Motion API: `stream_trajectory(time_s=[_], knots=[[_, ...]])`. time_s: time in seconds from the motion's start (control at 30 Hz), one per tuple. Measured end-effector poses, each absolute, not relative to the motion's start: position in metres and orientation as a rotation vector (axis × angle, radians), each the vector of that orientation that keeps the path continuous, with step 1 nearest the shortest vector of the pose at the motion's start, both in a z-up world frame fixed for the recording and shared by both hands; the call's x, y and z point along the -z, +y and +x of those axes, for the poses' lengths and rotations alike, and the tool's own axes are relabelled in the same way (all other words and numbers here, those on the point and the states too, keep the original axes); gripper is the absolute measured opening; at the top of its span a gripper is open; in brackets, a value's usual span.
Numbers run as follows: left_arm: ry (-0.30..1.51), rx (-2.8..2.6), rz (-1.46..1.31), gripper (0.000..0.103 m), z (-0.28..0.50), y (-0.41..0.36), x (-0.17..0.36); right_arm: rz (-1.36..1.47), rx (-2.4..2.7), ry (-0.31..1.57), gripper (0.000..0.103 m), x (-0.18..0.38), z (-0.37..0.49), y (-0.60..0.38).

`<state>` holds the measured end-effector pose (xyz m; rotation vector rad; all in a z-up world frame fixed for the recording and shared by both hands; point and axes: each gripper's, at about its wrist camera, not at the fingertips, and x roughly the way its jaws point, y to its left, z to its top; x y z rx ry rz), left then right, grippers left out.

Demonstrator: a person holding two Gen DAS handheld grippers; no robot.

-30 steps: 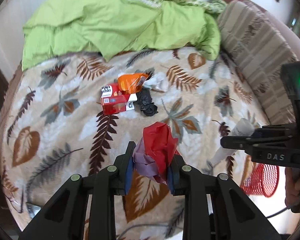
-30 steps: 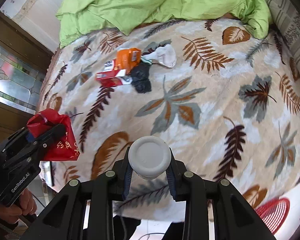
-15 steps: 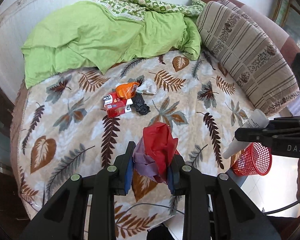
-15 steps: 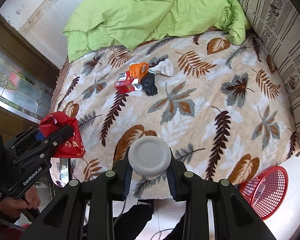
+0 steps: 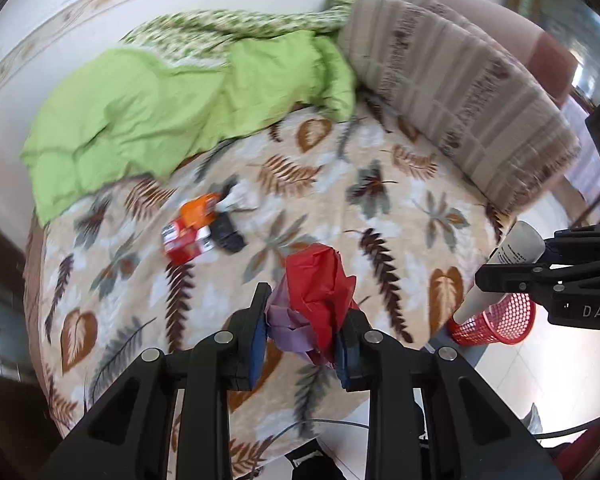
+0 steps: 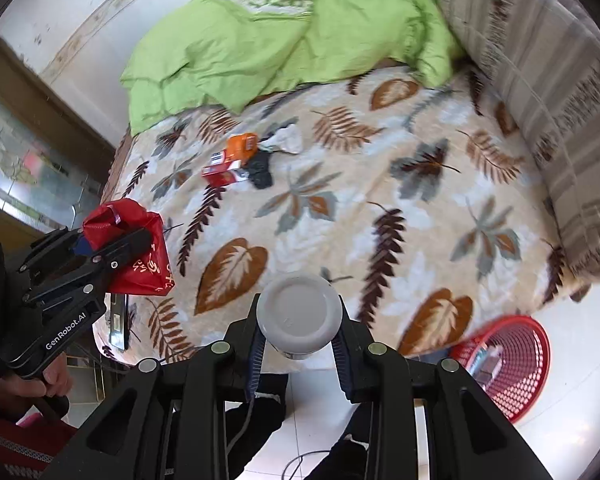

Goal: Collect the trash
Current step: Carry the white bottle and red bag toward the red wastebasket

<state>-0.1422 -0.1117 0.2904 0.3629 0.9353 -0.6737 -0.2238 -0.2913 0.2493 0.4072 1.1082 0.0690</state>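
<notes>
Left claw (image 5: 302,330) pinches the red bag (image 5: 318,280), right claw (image 6: 299,334) clamps the white bottle (image 6: 299,316), both bound for the red basket (image 6: 512,364).

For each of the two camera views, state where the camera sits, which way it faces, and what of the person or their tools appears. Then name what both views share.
Left wrist: sits on the left gripper, looks down across the bed; its fingers clamp a red bag; the right gripper holds a white bottle.
Right wrist: sits on the right gripper, facing down; the left gripper and a hand show.
Shared: bed, red basket, trash pile.
</notes>
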Motion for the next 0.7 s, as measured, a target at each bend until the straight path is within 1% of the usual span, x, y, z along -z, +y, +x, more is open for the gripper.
stream_trajectory(time_s=[0.33, 0.7], knots=[[0.874, 0.819, 0.467, 0.026, -0.182, -0.182, -0.301, 0.491, 0.061, 1.052, 0.032, -0.261, -0.282, -0.351], [0.803, 1.019, 0.569, 0.026, -0.209, -0.221, -0.313, 0.602, 0.265, 0.978, 0.032, -0.273, -0.338, -0.375]])
